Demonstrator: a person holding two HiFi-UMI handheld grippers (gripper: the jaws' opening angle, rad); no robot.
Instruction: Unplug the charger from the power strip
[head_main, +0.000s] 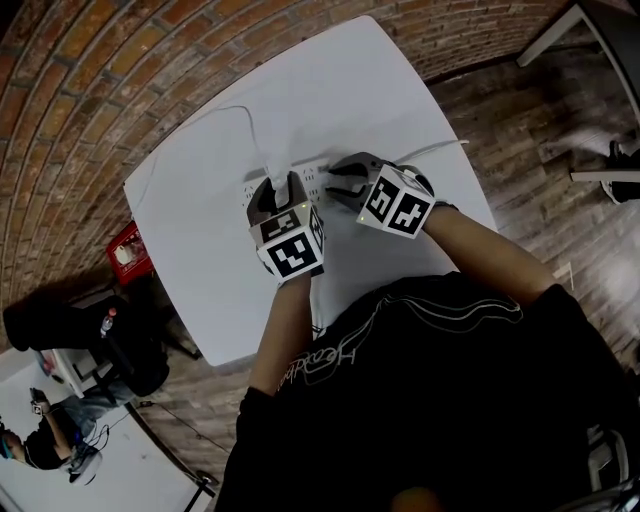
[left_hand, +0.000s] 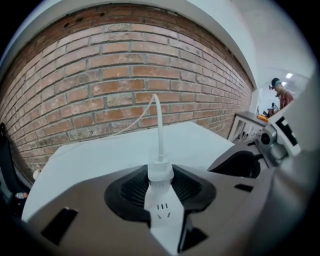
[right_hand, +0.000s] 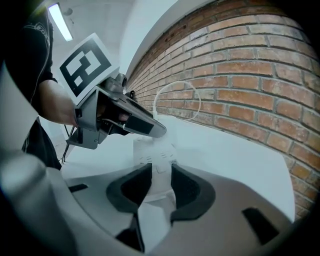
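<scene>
One white counter (head_main: 380, 100) carries one white power strip (right_hand: 150, 150) near its far edge. One charger (left_hand: 160, 170) stands upright on the strip, and its single white cable (left_hand: 159, 125) trails toward the counter's left edge. There are two claws. The left claw (left_hand: 160, 186) is part-closed, pads against the charger's sides, and the right claw (right_hand: 157, 182) clamps the strip's end

White charger (left_hand: 160, 172) stands upright, plugged into white power strip (left_hand: 163, 216) lying flat on bench (left_hand: 100, 150).
</scene>
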